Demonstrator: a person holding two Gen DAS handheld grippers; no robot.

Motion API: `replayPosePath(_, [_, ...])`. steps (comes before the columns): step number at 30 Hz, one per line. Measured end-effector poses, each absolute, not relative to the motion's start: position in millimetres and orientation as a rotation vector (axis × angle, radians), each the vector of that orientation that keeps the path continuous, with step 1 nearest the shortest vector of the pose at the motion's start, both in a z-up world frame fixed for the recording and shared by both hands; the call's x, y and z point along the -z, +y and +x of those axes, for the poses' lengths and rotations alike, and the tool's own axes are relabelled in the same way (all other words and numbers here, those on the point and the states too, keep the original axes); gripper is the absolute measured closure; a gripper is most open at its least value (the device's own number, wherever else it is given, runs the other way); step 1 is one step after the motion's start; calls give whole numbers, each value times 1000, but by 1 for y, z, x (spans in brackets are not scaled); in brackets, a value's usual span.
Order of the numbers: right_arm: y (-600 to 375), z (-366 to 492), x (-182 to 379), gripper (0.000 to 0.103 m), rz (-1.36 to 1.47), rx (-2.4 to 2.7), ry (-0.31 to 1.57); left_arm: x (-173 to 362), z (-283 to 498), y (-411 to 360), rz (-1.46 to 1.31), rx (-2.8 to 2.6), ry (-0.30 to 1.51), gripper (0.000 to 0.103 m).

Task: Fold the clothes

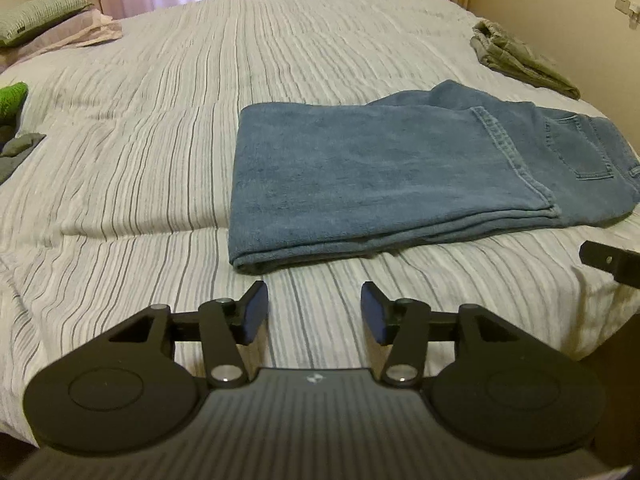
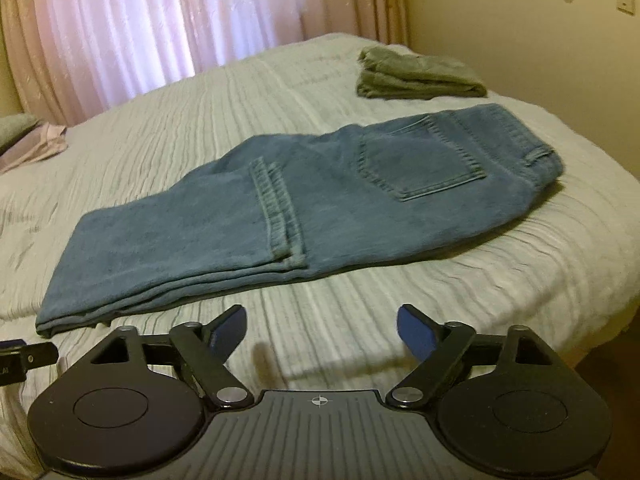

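Left hand-held gripper (image 1: 314, 310) low over the near edge of the bed (image 1: 160, 120), level, jaws spread wide, nothing between them; blue pads (image 1: 256, 312) pointing at the folded end of the jeans (image 1: 400, 168) just ahead, not touching. Right hand-held gripper (image 2: 322, 330) likewise low at the bed's (image 2: 460, 280) near edge, level, jaws wider still, empty, close to the long side of the jeans (image 2: 280, 208) but apart from them.

One pair of jeans, folded over, leg hems lying across the thigh, one back pocket up, flat on the striped bedspread toward the right half of the bed. One folded grey-green garment (image 2: 416, 74) beyond the jeans near the far right corner, well apart. Two grippers.

Left view only: a green item (image 1: 12, 98) and a dark grey cloth (image 1: 16, 152) at the left edge of the bed, and a finger of the right gripper at the right border. Right view only: the waistband end of the jeans and a finger of the left gripper at the left border. Both views: pillows (image 1: 40, 14) at the far left, pink curtains (image 2: 160, 20) behind.
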State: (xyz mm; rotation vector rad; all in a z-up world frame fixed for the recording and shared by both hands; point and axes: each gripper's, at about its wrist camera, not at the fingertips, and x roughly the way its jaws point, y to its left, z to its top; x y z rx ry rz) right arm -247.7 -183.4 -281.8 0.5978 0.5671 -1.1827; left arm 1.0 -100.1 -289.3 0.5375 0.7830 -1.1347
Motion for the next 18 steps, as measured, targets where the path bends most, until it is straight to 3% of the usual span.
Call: replayPosePath(18, [-143, -302, 252, 15, 611, 1250, 469, 255, -63, -65, 547, 1217, 657, 48])
